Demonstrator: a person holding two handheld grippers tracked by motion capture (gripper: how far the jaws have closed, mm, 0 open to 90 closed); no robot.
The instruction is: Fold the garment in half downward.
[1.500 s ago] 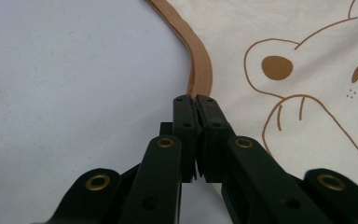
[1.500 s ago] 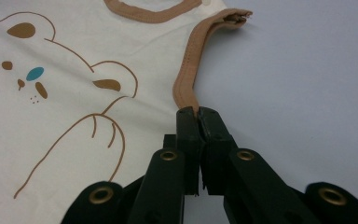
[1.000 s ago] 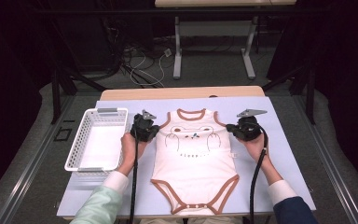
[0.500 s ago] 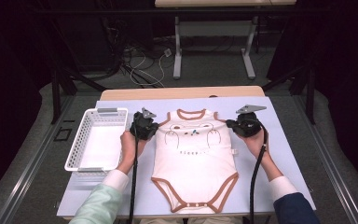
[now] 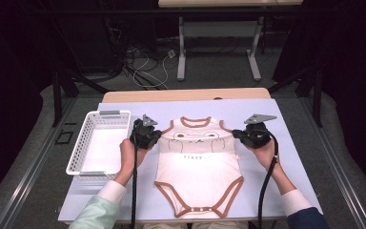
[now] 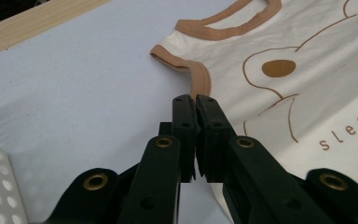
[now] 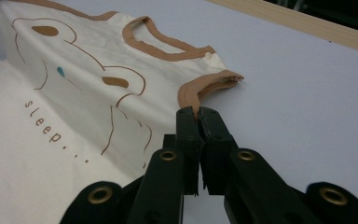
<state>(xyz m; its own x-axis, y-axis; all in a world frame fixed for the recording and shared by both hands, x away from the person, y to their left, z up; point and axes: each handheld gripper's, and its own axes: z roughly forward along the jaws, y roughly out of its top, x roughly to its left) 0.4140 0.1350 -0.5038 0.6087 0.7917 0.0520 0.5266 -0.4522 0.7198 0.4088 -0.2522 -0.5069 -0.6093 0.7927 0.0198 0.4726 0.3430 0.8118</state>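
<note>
A cream baby bodysuit [image 5: 198, 160] with brown trim and a bear face lies flat on the pale blue mat, neck to the far side. My left gripper [image 5: 158, 137] is shut on the brown edge of its left armhole [image 6: 199, 84]. My right gripper [image 5: 235, 135] is shut on the brown edge of the right armhole [image 7: 200, 91]. In the left gripper view the jaws [image 6: 196, 100] pinch the trim, and in the right gripper view they [image 7: 197, 112] do the same. The word "sleep" [image 7: 44, 121] is printed across the chest.
A white perforated basket [image 5: 98, 142] stands on the mat to the left of the garment. The mat [image 5: 286, 157] covers a wooden table whose far edge [image 5: 186, 94] shows. Cables trail from both grippers toward the near edge.
Both grippers have carried the bodysuit slightly farther from the person, and its crotch end has slid up the mat. The grips on the armholes are unchanged.
</note>
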